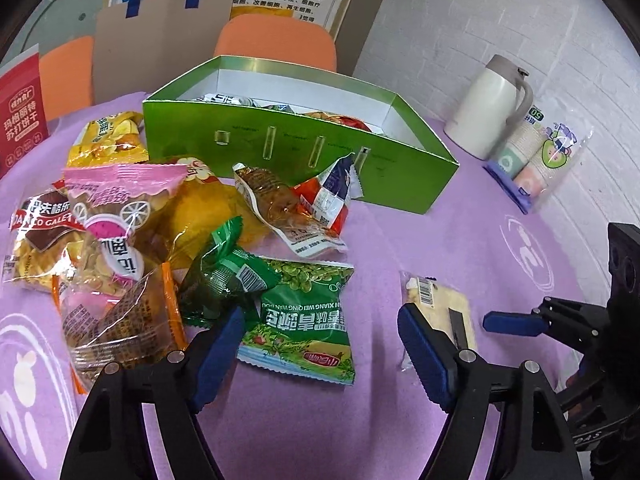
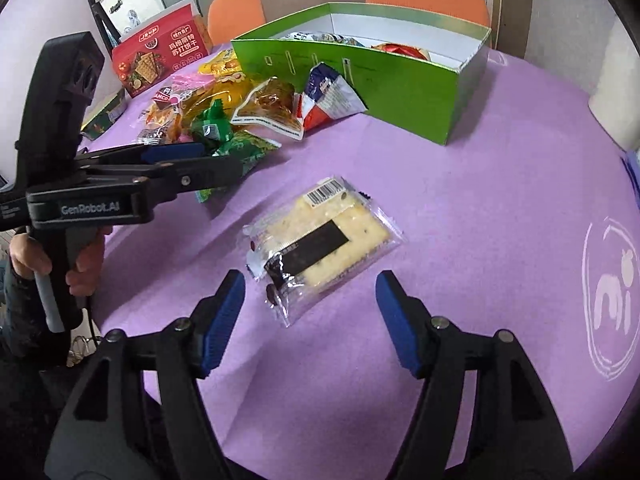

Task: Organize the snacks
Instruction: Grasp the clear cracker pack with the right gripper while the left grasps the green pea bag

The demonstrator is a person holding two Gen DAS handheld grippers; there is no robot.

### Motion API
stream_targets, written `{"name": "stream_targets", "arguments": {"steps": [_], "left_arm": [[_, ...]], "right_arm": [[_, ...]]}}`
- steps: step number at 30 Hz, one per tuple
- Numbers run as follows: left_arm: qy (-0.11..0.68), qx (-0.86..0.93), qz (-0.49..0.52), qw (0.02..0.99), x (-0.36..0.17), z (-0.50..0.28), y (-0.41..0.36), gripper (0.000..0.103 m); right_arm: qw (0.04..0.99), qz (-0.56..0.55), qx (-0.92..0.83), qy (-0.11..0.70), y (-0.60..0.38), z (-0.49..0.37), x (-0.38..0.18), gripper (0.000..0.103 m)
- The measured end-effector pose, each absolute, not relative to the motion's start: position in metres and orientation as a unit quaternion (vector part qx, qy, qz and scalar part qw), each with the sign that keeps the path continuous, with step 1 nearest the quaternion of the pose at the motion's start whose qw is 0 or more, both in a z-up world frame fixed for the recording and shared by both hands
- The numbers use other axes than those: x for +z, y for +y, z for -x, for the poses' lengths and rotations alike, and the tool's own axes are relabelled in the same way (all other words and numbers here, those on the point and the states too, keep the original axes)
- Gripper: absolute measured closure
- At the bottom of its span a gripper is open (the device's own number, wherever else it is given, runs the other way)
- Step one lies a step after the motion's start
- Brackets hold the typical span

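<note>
Left wrist view: left tool (image 1: 320, 344) spread wide, empty, low over the purple surface (image 1: 400, 232). Green pea packet (image 1: 304, 320) directly between the blue pads (image 1: 218, 356), slightly toward the left one. Heap of other snacks to the left and farther: dark green packet (image 1: 224, 276), pink-topped bag (image 1: 116, 216), yellow bag (image 1: 200, 208), clear packet with red and blue (image 1: 296, 208). Green box (image 1: 304, 152) far behind the heap, open on top, already with some snacks inside. Cracker packet (image 1: 440, 312) just right of the right pad, apart from the heap. Thermos (image 1: 488, 108) and sleeve of paper cups (image 1: 532, 160) far right, outside the job.

Right wrist view: right tool (image 2: 310, 320) also spread wide, holding nothing. Cracker packet (image 2: 320, 240) flat on the surface (image 2: 480, 200), just ahead of the fingertips, centred between them, turned diagonally. Left tool (image 2: 176, 160) seen from the side at the near edge of the heap, held by a hand (image 2: 80, 268). Green box (image 2: 360, 72) at the far side, with free room at its right end.

Probably the step in hand: picking the cracker packet for the box. Best done by going forward and down until both pads stand beside the long edges, then closing gently, since crackers break easily. Better to pinch near the middle, not at the loose film corner, so no slipping on the way to the box.
</note>
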State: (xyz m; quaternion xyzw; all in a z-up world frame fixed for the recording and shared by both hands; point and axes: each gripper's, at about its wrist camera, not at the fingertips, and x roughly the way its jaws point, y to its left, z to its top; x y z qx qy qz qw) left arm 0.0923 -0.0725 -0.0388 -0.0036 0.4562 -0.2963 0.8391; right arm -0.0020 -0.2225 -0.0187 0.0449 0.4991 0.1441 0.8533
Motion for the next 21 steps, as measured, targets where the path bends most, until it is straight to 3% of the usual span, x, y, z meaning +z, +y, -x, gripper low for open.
{"name": "stream_targets", "arguments": {"steps": [5,7,8,21], "left_arm": [[0.46,-0.289,-0.018,0.839,-0.046,-0.096,-0.08,0.023],[0.457,-0.286,-0.028,0.842,-0.047,-0.093,-0.077,0.035],[0.456,-0.277,-0.038,0.845,-0.047,-0.092,-0.075,0.048],[0.465,-0.228,-0.017,0.855,-0.046,-0.078,-0.026,0.047]], "right_arm": [[0.856,-0.042,0.136,0.498,-0.214,-0.005,-0.022,0.033],[0.859,-0.038,0.134,0.493,-0.209,-0.01,-0.023,0.027],[0.86,-0.036,0.133,0.491,-0.205,-0.013,-0.023,0.027],[0.883,-0.025,0.07,0.464,-0.179,-0.037,-0.028,0.025]]}}
